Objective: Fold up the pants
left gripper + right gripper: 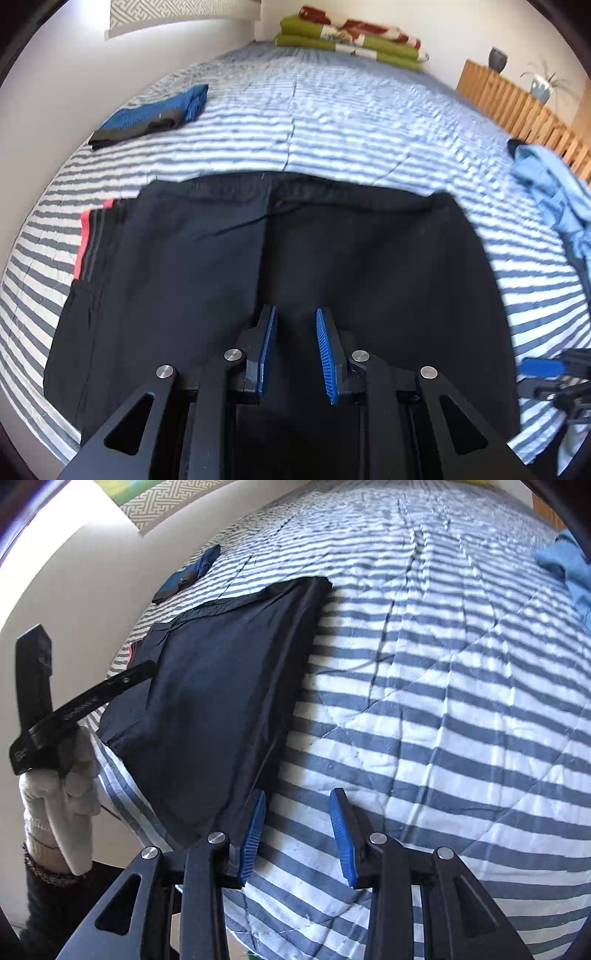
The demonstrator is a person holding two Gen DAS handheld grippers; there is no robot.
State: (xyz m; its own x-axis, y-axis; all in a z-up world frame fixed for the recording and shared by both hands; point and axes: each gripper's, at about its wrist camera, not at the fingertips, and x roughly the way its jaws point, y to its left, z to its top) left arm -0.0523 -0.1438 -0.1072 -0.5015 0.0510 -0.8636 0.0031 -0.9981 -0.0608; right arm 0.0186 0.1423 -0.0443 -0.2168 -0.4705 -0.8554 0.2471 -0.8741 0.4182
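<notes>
The dark pants (280,258) lie folded flat on the striped bed (332,122), a compact rectangle directly under and ahead of the left gripper (295,350), whose jaws stand apart with nothing between them. The right gripper (297,834) hovers with its jaws likewise apart and empty, the pants' right edge just beside its left jaw, probably placed to take that edge for another fold. Beyond the jaws, a folded blue garment (155,114) lies well clear far left, a light blue heap (546,184) far right; neither obstructs.
</notes>
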